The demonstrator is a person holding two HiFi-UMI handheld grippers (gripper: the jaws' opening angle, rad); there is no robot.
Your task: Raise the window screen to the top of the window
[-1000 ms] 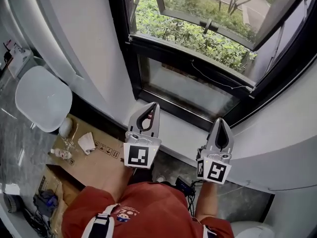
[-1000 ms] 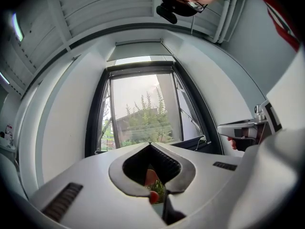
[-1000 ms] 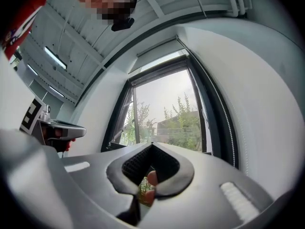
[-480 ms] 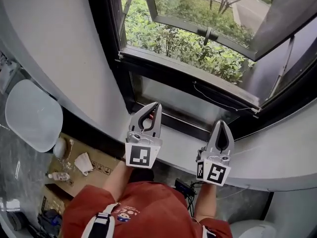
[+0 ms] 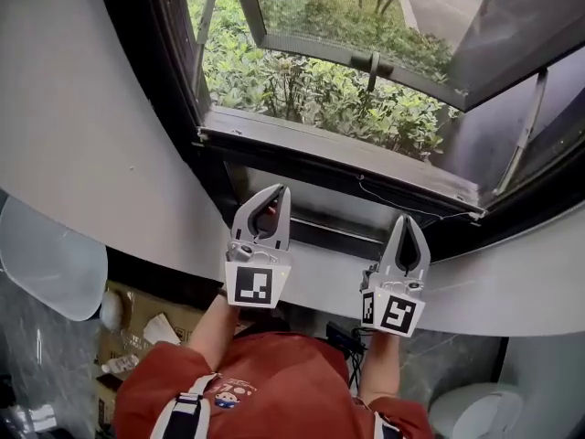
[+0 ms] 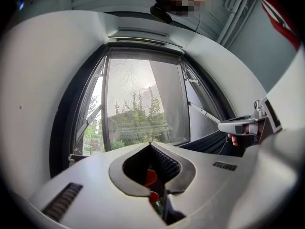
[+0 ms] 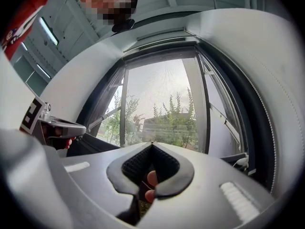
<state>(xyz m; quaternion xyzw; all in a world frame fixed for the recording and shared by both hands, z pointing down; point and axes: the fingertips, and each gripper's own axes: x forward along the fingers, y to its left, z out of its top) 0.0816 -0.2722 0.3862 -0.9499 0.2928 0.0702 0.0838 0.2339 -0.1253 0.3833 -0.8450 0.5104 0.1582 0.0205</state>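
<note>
Left hand-held gripper point(image 5: 277, 192) and right hand-held gripper point(image 5: 405, 220) (two, both closed, empty) before one window point(image 5: 338, 158).

The window point(image 5: 178, 80) is big, with a thick black frame, and it sits in a white wall point(image 5: 82, 135). Its glass pane point(image 5: 366, 16) is pushed open to the outside. A small handle point(image 5: 372, 62) sticks up from the pane's bottom edge.

The screen point(image 5: 311, 195) is still low down. Its dark bar point(image 5: 338, 158) runs across the bottom part of the window, a bit tilted, with the right end lower. A thin white cord point(image 5: 411, 204) hangs by that end. Under the bar is a grey, foggy sheet that looks like the net. It reaches down to the bottom black rail point(image 5: 320, 231). Above the bar the window is open, with no net over it.
</note>
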